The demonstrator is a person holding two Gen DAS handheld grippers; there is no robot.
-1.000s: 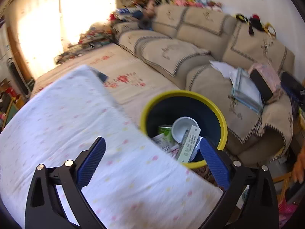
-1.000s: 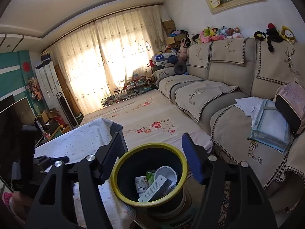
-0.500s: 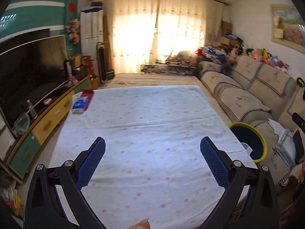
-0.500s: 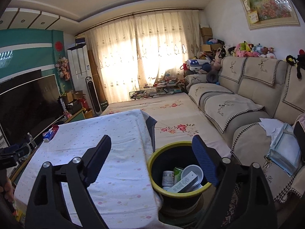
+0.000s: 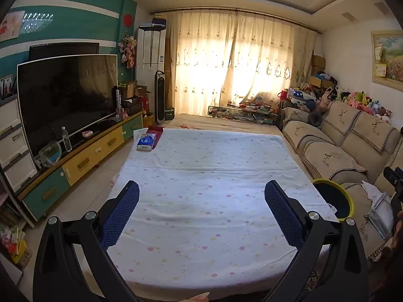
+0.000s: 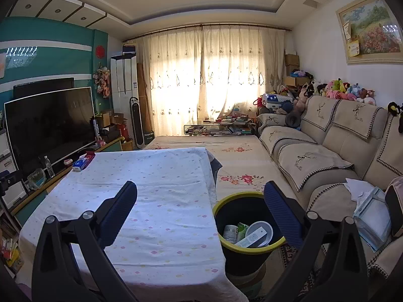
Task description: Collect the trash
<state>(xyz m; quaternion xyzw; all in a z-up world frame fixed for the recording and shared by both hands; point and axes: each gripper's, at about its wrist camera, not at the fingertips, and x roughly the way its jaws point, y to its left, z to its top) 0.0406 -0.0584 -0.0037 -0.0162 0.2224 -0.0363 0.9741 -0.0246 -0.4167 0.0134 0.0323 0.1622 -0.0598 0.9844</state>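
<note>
The yellow-rimmed trash bin (image 6: pixel 248 229) stands on the floor just beside the right edge of the surface (image 6: pixel 156 201), between it and the sofa (image 6: pixel 327 156). Inside the bin lie several discarded things — a white bowl (image 6: pixel 259 229) tilted on its side, a long white carton (image 6: pixel 252 237) leaning across it, a small white can (image 6: pixel 230 232) and a green can (image 6: pixel 242 226) between them. In the left wrist view only the bin's rim and dark inner wall (image 5: pixel 333 198) show past the right edge of the surface; its contents are hidden there.

The left gripper (image 5: pixel 201 202) hangs above the near part of the dotted cloth with its blue pads spread wide and nothing between them. The right gripper (image 6: pixel 200 202) is likewise spread and empty, one finger over the cloth, the other in front of the bin's rim.

At the far left corner of the surface rests a blue tissue pack (image 5: pixel 146 143) — touching a red box (image 5: pixel 156 132) beside it.
</note>
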